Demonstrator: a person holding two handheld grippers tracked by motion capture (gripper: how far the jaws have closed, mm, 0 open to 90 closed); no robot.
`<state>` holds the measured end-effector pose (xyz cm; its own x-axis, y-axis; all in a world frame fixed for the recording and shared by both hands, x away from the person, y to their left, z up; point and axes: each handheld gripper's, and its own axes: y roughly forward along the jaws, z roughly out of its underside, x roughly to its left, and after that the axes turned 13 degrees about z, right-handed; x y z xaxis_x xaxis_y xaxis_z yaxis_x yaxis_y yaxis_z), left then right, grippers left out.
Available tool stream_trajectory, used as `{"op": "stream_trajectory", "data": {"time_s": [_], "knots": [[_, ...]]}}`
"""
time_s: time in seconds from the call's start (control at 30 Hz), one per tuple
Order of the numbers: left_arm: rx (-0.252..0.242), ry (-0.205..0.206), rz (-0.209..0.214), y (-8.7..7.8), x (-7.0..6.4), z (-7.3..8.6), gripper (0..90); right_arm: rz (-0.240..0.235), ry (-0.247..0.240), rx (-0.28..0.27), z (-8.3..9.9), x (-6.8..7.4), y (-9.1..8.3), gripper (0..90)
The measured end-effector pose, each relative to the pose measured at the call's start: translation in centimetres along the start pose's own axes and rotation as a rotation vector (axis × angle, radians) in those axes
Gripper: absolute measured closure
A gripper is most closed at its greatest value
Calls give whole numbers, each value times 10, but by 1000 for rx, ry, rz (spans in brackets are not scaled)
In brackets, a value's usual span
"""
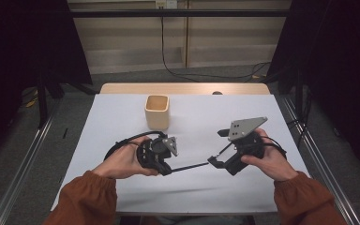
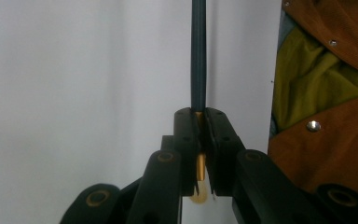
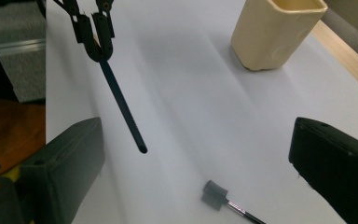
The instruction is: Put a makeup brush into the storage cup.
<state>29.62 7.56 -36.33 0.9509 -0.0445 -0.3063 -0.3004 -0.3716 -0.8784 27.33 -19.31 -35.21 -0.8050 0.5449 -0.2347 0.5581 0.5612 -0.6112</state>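
We hold a dark pencil (image 1: 190,166) level above the white table (image 1: 122,117), our left gripper (image 1: 165,169) clamped on its brass end, our right gripper (image 1: 212,161) spread wide around the tip. Judging by this, a handover is under way; next, the right jaws must close squarely. At twelve o'clock, the cream cup (image 1: 157,112) looks empty.

Beyond the tongs a white table top (image 1: 281,117) ends at a pale wooden edge (image 1: 183,88) — behind that, grey floor (image 1: 122,75), a light panelled wall (image 1: 131,42) with a socket (image 1: 166,4) and black cable (image 1: 168,70) — dark curtains (image 1: 23,42) flank both sides
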Motion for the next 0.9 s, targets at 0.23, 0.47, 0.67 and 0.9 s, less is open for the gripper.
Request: {"op": "stream_trajectory", "data": {"time_s": [0.23,0.47,0.67,0.9], "knots": [[39,-2,19,2,0,-1,842,-81,-42,124,-8,-2,14,61],[43,-6,17,4,1,-1,842,-131,-114,237,-18,2,23,58],[62,-1,16,4,2,-1,842,-223,-166,322,-24,7,30,68],[80,5,16,5,2,-3,841,-237,-255,393,-27,18,40,93]]}}
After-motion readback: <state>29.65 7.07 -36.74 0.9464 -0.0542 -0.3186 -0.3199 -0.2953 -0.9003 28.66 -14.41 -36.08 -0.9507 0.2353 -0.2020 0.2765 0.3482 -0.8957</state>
